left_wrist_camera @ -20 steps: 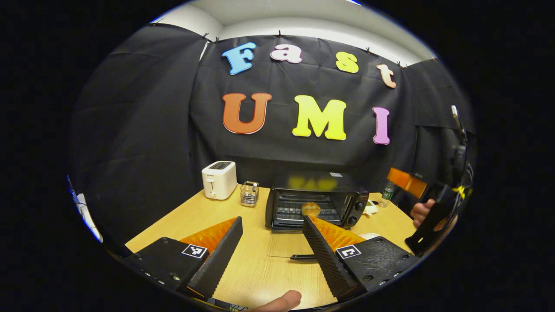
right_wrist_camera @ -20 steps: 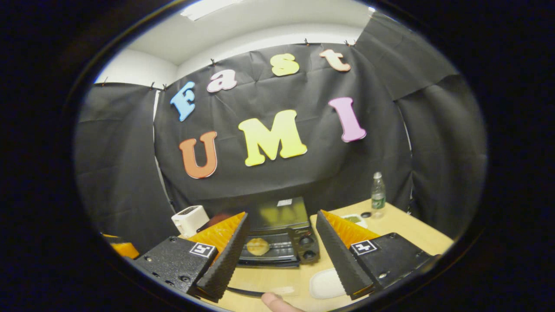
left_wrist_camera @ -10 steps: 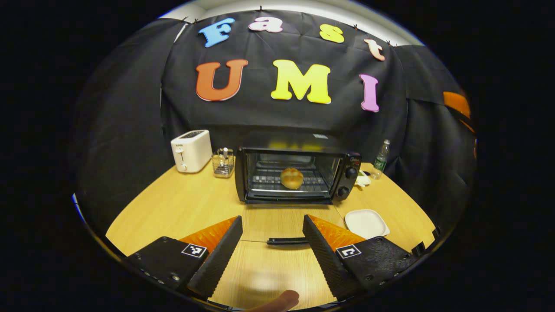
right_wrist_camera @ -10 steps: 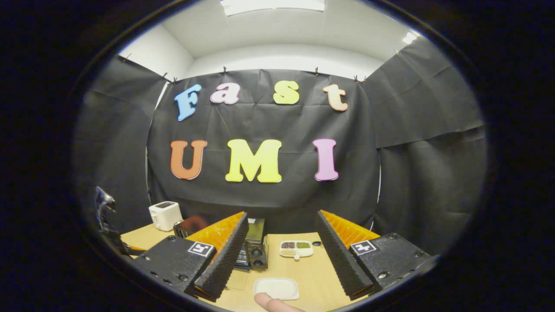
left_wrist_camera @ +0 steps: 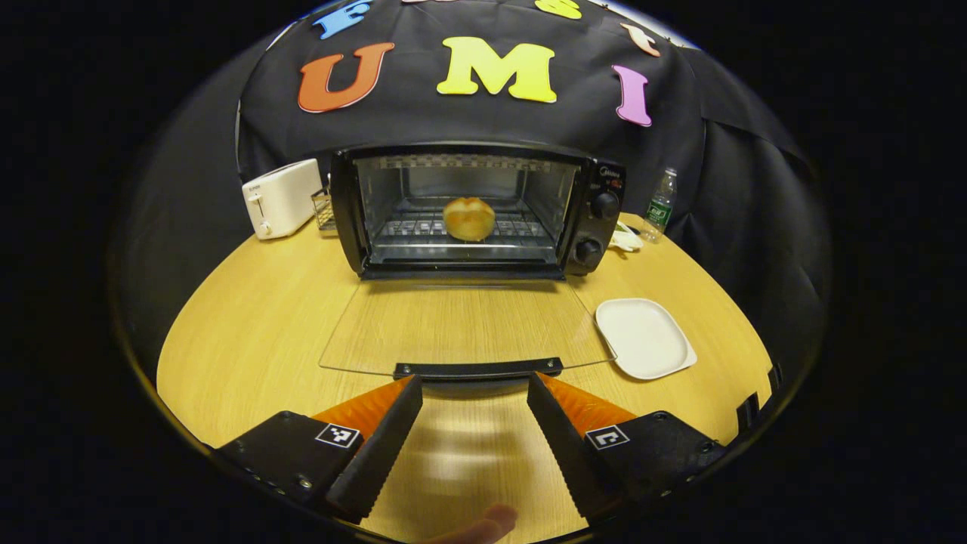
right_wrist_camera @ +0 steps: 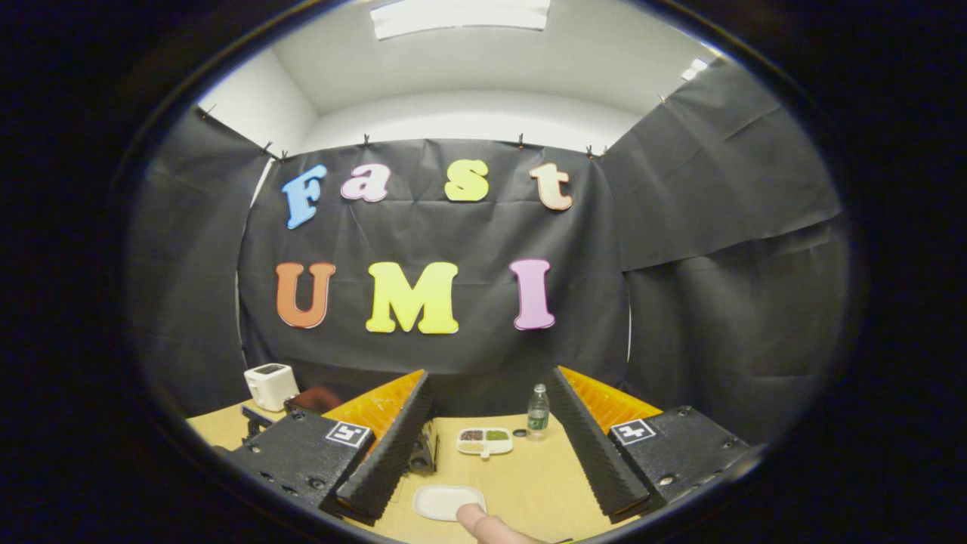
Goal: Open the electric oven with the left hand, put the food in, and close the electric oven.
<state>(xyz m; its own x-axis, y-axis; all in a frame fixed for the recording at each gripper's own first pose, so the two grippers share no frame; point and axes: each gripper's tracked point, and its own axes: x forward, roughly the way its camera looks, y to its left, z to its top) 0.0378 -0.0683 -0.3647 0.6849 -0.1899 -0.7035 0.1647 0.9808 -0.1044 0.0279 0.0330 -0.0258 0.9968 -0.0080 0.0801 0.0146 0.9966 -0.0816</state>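
Observation:
In the left gripper view the black electric oven (left_wrist_camera: pixel 604 219) stands open at the back of the wooden table (left_wrist_camera: pixel 249 317). Its glass door (left_wrist_camera: pixel 464 325) lies flat toward me, with the dark handle (left_wrist_camera: pixel 478 369) at the near edge. A round golden bun (left_wrist_camera: pixel 468 218) sits on the rack inside. My left gripper (left_wrist_camera: pixel 474 385) is open, its fingertips just short of the handle and nothing between them. My right gripper (right_wrist_camera: pixel 491 378) is open and empty, held high and facing the booth wall. Its left finger hides most of the oven (right_wrist_camera: pixel 424 449).
An empty white plate (left_wrist_camera: pixel 644 347) lies right of the door. A white toaster (left_wrist_camera: pixel 281 198) and a wire basket (left_wrist_camera: pixel 323 209) stand left of the oven, a bottle (left_wrist_camera: pixel 660 205) to its right. A sectioned dish (right_wrist_camera: pixel 484 440) lies near the bottle (right_wrist_camera: pixel 537 412).
My left gripper has tipped down and moved closer to the oven, so the door handle now lies at its fingertips. My right gripper has swung right, away from the oven.

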